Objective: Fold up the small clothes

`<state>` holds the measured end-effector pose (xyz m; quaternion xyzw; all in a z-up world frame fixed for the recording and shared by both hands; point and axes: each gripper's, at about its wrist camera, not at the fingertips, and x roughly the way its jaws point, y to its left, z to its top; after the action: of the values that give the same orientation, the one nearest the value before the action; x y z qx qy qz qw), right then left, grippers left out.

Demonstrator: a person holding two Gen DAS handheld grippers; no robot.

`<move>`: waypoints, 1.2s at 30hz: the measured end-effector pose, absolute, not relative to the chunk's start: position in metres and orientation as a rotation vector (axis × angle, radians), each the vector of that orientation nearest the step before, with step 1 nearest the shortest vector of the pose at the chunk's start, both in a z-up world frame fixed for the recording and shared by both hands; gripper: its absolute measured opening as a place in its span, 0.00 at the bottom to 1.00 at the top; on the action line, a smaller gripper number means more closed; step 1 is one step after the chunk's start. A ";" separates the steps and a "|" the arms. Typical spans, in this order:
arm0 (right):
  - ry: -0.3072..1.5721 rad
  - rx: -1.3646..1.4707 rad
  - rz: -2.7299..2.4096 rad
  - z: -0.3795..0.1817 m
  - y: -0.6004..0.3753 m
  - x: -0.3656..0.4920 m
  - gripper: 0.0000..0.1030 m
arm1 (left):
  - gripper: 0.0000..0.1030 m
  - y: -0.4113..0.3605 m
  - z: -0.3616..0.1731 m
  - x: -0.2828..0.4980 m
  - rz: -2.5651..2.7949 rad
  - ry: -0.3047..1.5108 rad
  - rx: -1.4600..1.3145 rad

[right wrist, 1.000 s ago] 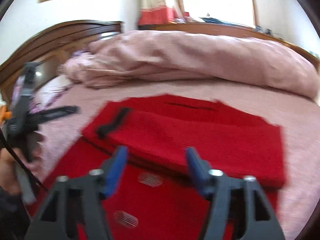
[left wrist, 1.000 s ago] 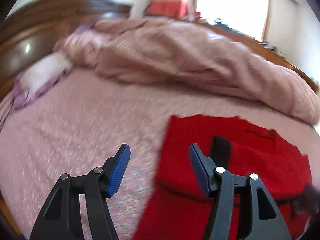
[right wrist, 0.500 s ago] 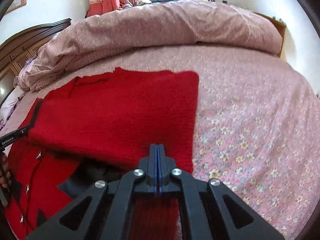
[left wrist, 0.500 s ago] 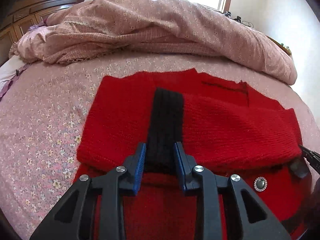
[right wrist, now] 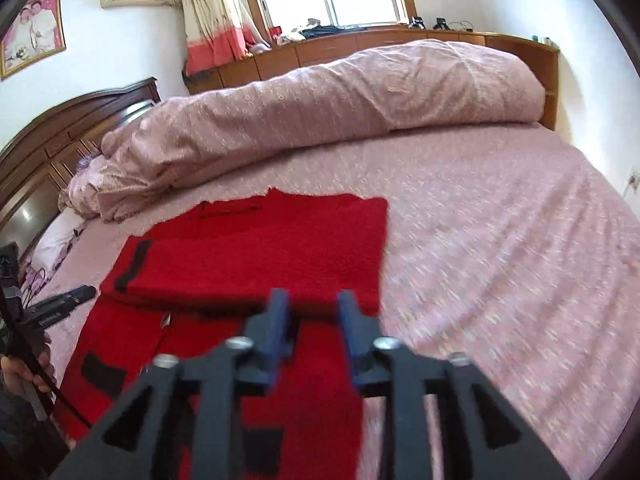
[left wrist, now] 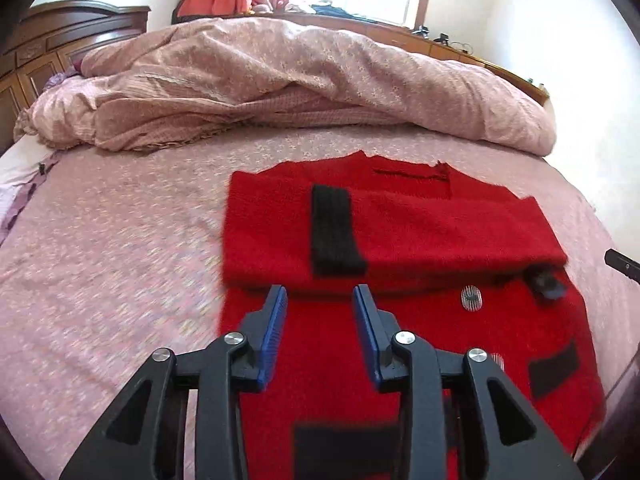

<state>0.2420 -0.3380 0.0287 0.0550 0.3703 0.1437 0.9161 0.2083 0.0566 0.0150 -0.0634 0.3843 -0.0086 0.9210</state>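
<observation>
- Left tongs (left wrist: 318,300): jaws apart and opening, nothing between the pads; they hover over the cardigan (left wrist: 400,232), just short of its folded edge.
- Right tongs (right wrist: 312,308): jaws apart and opening, empty, at the fold's near right corner.
- Cardigan: flat on the bed (left wrist: 120,260), ahead of and under both tongs; black cuff (left wrist: 334,230) just beyond the left tongs.
- Duvet (right wrist: 320,104): bunched well beyond the cardigan.
</observation>
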 end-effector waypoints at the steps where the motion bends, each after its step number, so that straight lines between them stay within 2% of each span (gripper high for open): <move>1: 0.788 0.121 0.298 0.028 -0.342 0.233 0.40 | 0.34 0.061 0.014 0.195 -0.023 0.788 -0.123; 4: 0.820 0.178 0.317 0.016 -0.359 0.200 0.43 | 0.41 0.073 0.003 0.162 0.011 0.833 -0.123; 5: 0.835 0.196 0.309 0.009 -0.364 0.192 0.46 | 0.41 0.080 -0.002 0.151 0.020 0.859 -0.150; 8: 0.900 0.294 0.311 -0.017 -0.382 0.171 0.46 | 0.41 0.099 -0.016 0.130 0.037 0.919 -0.253; 12: 0.992 0.395 0.348 -0.048 -0.389 0.154 0.47 | 0.42 0.109 -0.033 0.112 0.105 0.965 -0.202; 15: 1.014 0.431 0.397 -0.069 -0.390 0.136 0.49 | 0.45 0.116 -0.039 0.100 0.071 0.968 -0.278; 17: 0.996 0.485 0.417 -0.072 -0.395 0.124 0.50 | 0.50 0.120 -0.039 0.091 0.038 0.985 -0.372; 19: 0.970 0.631 0.468 -0.082 -0.409 0.112 0.50 | 0.61 0.120 -0.040 0.083 -0.017 0.982 -0.445; 22: 0.954 0.837 0.511 -0.093 -0.426 0.107 0.50 | 0.71 0.111 -0.038 0.073 -0.090 0.992 -0.518; 26: 0.972 0.846 0.539 -0.093 -0.422 0.112 0.50 | 0.74 0.097 -0.038 0.070 -0.111 1.000 -0.496; 28: 0.978 0.834 0.556 -0.093 -0.416 0.116 0.50 | 0.81 0.094 -0.038 0.074 -0.120 0.993 -0.497; 34: 0.970 0.806 0.569 -0.089 -0.401 0.124 0.50 | 0.80 0.088 -0.041 0.093 -0.102 0.974 -0.427; 36: 0.964 0.818 0.576 -0.089 -0.402 0.119 0.50 | 0.76 0.085 -0.040 0.089 -0.104 0.980 -0.396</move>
<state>0.1187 -0.4019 -0.0893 0.3770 0.4440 0.2652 0.7684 0.0892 0.0846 -0.0397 -0.1888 0.4672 -0.0497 0.8623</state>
